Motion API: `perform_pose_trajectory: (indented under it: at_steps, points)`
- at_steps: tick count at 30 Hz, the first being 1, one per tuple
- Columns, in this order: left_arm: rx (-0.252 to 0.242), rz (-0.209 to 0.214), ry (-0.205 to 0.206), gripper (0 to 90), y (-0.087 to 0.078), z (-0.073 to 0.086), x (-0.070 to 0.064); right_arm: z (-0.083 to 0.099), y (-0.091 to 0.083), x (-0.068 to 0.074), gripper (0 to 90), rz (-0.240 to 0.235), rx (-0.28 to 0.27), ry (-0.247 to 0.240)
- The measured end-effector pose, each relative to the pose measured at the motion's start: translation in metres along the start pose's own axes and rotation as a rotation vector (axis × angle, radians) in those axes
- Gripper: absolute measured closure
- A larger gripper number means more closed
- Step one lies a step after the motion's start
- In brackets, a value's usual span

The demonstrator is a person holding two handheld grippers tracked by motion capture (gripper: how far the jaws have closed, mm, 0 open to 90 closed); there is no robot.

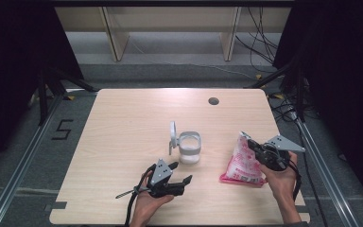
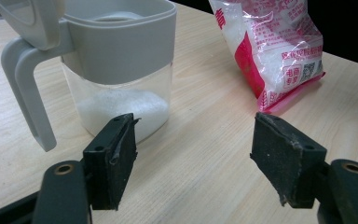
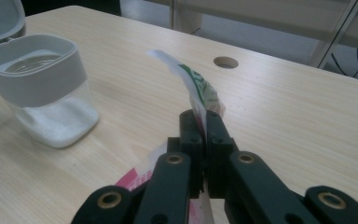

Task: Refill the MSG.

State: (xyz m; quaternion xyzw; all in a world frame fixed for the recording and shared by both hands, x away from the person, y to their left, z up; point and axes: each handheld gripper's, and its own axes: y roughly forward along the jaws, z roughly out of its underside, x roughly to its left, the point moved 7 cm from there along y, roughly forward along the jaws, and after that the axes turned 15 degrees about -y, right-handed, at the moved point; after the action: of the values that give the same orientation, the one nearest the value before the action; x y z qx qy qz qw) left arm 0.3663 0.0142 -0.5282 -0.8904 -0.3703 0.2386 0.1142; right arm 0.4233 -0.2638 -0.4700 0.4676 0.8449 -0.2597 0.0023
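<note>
A clear jar with a grey collar and a raised lid stands mid-table, white granules in its bottom. In the left gripper view the jar is close ahead, its handle to the left. My left gripper lies low just in front of the jar, open with nothing between its jaws. A pink and white bag of granules rests on the table at the right. My right gripper is shut on the bag's top edge, with the gripper pinching the film.
A round cable hole sits near the table's far edge. The light wooden table has bare room on its left half. Dark stands and cables flank the table on the floor.
</note>
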Motion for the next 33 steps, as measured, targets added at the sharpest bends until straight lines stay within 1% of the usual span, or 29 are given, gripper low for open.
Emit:
perform_pose_trajectory:
  at_steps: [1,2,3,4,5,6,7,8,9,10,11,12,13,14,15,16,18,19,21,22,23,24,25,27,28,30,31,32,33]
  points:
    - [0.002,0.004,0.002,30.2,0.0,0.0,0.0,0.0,0.002,-0.001,89.0,0.005,-0.012,0.001]
    - [0.004,0.002,0.005,30.2,0.0,0.0,0.001,0.001,0.004,-0.002,88.9,0.0,-0.007,-0.006]
    - [0.002,0.001,0.004,30.2,0.0,0.0,0.001,0.002,0.005,0.0,88.8,0.004,0.012,0.027]
    - [-0.002,0.003,-0.002,30.2,0.0,0.0,0.001,0.002,0.009,-0.003,88.8,0.004,-0.002,-0.017]
    - [-0.003,0.001,-0.008,30.2,0.0,0.0,0.001,0.002,0.01,-0.003,88.7,0.008,0.006,-0.009]
    - [-0.002,-0.001,-0.006,30.1,-0.001,0.0,0.001,0.003,0.012,-0.002,88.6,0.011,0.012,0.018]
    - [-0.002,0.003,-0.005,30.0,-0.001,0.0,0.001,0.003,0.013,-0.003,88.5,0.011,0.019,0.024]
    - [-0.005,0.021,-0.01,30.0,-0.001,-0.001,0.001,0.004,0.014,-0.005,88.4,0.017,0.014,0.013]
    - [-0.012,0.025,-0.018,30.0,-0.002,-0.001,0.0,0.005,0.015,-0.007,88.2,0.025,0.011,0.003]
    - [-0.018,0.04,-0.026,30.0,-0.002,-0.002,0.0,0.005,0.016,-0.007,87.8,0.017,0.016,0.022]
    - [-0.014,0.035,-0.02,29.9,-0.003,-0.002,0.001,0.008,0.016,-0.005,87.3,0.026,0.037,0.046]
    - [-0.013,0.02,-0.018,29.8,-0.004,-0.002,0.001,0.008,0.017,-0.006,87.1,0.033,0.031,0.045]
    - [-0.016,0.02,-0.017,29.7,-0.005,-0.003,0.002,0.011,0.018,-0.009,86.3,0.034,0.032,0.027]
    - [-0.016,0.02,-0.017,29.7,-0.005,-0.003,0.002,0.012,0.018,-0.01,86.1,0.04,0.037,0.036]
    - [-0.021,0.017,-0.019,29.7,-0.006,-0.004,0.004,0.014,0.017,-0.01,86.1,0.041,0.045,0.063]
    - [-0.024,0.003,-0.02,29.7,-0.007,-0.005,0.006,0.015,0.017,-0.01,86.0,0.047,0.05,0.076]
    - [-0.03,-0.001,-0.022,29.7,-0.008,-0.006,0.009,0.018,0.017,-0.014,85.4,0.043,0.046,0.062]
    - [-0.027,-0.003,-0.022,29.7,-0.009,-0.006,0.01,0.019,0.017,-0.014,85.0,0.062,0.049,0.072]
    - [-0.024,-0.014,-0.021,29.7,-0.01,-0.007,0.012,0.02,0.015,-0.013,83.9,0.048,0.07,0.093]
    - [-0.029,-0.018,-0.028,29.7,-0.011,-0.007,0.013,0.021,0.015,-0.014,83.4,0.06,0.064,0.093]
    - [-0.031,-0.023,-0.033,29.7,-0.011,-0.007,0.013,0.021,0.016,-0.016,83.1,0.062,0.056,0.066]
    - [-0.031,-0.023,-0.033,29.7,-0.011,-0.007,0.013,0.021,0.016,-0.016,83.1,0.062,0.056,0.066]
    - [-0.027,-0.02,-0.022,29.7,-0.011,-0.007,0.012,0.022,0.013,-0.016,80.4,0.078,0.069,0.069]
    - [-0.027,-0.014,-0.023,29.7,-0.01,-0.007,0.011,0.022,0.012,-0.016,78.1,0.083,0.071,0.07]
    - [-0.029,-0.019,-0.024,29.5,-0.01,-0.008,0.012,0.023,0.008,-0.015,75.6,0.086,0.084,0.107]
    - [-0.034,-0.02,-0.02,29.3,-0.011,-0.009,0.013,0.025,0.008,-0.02,74.3,0.101,0.065,0.073]
    - [-0.031,-0.016,-0.011,29.7,-0.011,-0.009,0.013,0.025,0.007,-0.02,72.0,0.098,0.057,0.093]
    - [-0.031,-0.023,-0.009,30.2,-0.013,-0.009,0.013,0.026,0.006,-0.022,69.0,0.109,0.058,0.092]
    - [-0.038,-0.022,-0.012,30.2,-0.013,-0.01,0.014,0.027,0.004,-0.02,65.5,0.112,0.064,0.139]
